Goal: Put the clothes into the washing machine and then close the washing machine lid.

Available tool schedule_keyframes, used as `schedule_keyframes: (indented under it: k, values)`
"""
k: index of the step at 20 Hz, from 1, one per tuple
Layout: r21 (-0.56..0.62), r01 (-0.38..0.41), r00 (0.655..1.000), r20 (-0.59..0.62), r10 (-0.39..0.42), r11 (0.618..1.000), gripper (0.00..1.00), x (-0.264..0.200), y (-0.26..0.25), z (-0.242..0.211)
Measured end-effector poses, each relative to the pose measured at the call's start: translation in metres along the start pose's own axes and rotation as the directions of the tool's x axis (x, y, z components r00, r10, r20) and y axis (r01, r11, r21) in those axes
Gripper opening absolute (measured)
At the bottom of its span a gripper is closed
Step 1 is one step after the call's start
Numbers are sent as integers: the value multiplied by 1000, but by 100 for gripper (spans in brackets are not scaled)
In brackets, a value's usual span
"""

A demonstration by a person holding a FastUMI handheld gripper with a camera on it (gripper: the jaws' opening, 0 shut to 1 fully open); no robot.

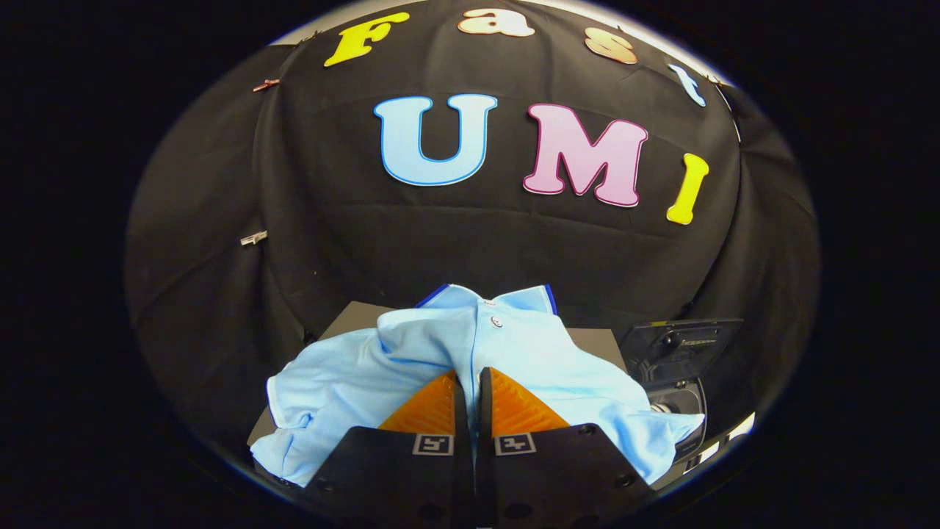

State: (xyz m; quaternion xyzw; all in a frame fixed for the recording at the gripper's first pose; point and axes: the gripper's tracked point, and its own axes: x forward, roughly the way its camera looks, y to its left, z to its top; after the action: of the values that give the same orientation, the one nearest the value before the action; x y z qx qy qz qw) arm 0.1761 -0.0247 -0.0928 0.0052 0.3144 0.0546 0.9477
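Pinching light-blue collared shirt [411, 360], rumpled.

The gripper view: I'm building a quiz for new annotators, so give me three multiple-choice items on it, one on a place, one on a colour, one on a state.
1. Where is the washing machine?
A. right of the shirt, beyond the fingers
B. left of the shirt
C. on top of the shirt

2. What colour is the shirt?
A. red
B. light blue
C. green

3. How does the gripper stand?
A. wide open above the shirt
B. shut on a fold of the shirt
C. shut on the lid

Answers: 1 A, the dark machine sits at the shirt's right edge. 2 B, light blue cloth with a darker collar trim. 3 B, both fingers pinch a ridge of cloth.
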Motion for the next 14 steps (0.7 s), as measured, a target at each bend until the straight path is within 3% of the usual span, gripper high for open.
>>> schedule_keyframes:
  k: [4,14]
  values:
    - [34,-20,1000,8,20,999,6,-15,-20,11]
    - [145,-210,978,21,209,967,6,-41,-105,28]
